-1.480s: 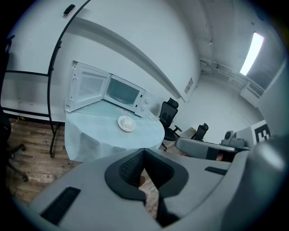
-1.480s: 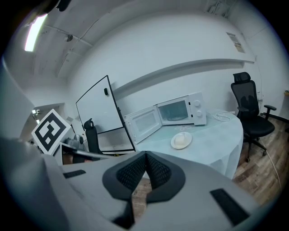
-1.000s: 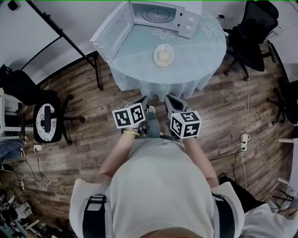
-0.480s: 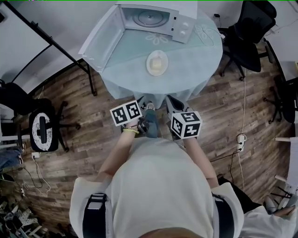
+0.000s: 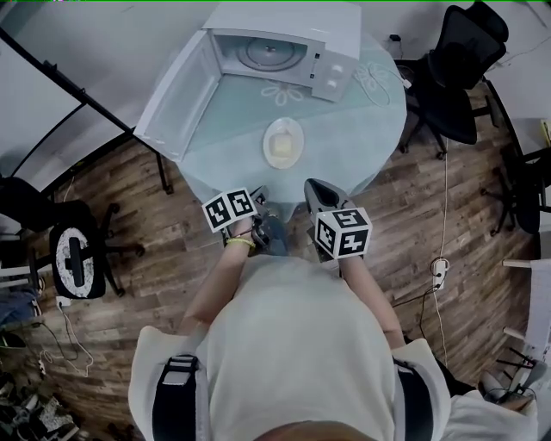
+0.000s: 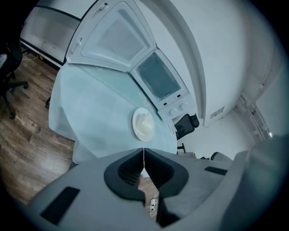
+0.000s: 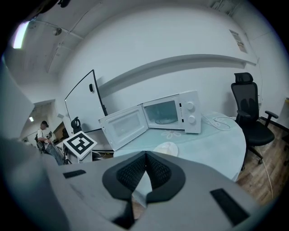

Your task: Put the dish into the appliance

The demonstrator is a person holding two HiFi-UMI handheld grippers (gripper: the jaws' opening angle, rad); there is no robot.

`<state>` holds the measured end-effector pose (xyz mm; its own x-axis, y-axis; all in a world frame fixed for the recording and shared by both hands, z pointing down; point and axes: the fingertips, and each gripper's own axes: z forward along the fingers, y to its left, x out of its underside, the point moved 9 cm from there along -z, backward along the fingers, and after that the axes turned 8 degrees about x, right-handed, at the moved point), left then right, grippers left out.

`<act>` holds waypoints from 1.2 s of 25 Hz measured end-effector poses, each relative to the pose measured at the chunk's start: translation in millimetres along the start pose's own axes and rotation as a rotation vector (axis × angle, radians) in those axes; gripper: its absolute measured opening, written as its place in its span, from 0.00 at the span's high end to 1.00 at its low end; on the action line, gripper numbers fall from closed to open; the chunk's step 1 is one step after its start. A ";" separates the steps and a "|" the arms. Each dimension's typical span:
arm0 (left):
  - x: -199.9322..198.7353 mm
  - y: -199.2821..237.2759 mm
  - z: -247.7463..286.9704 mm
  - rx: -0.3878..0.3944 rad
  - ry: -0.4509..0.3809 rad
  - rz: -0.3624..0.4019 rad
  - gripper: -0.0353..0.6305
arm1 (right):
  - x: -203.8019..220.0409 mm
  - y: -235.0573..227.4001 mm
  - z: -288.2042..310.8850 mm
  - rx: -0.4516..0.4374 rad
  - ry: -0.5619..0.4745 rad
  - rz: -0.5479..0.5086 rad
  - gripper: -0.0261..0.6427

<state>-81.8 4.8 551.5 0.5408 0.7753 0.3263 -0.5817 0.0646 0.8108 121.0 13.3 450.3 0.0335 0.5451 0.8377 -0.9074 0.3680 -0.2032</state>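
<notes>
Left tongs [image 6: 143, 152] and right tongs [image 7: 145, 155] pinched together, empty, near surface [image 5: 357, 129] edge, dish [image 5: 282, 142] on it, open-doored microwave [image 5: 293, 17] behind

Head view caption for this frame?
Left gripper and right gripper, both shut, short of the dish before the open microwave.

Wood floor [image 5: 413, 207], white walls [image 7: 180, 40], blk office chairs [image 5: 448, 77], poss. whiteboard [image 7: 83, 106] behind.

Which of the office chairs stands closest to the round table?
The black high-backed chair at the head view's upper right, beside the table. The patterned-seat chair stands well off at left.
</notes>
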 end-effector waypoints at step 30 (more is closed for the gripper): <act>-53.3 46.5 88.9 0.067 0.132 -0.230 0.76 | -48.8 -23.1 83.7 0.014 0.046 0.023 0.95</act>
<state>-83.7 -89.4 615.0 0.5673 0.8208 0.0671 -0.4090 0.2101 0.8880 105.3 -84.9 456.5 0.0318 0.5873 0.8087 -0.9137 0.3450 -0.2146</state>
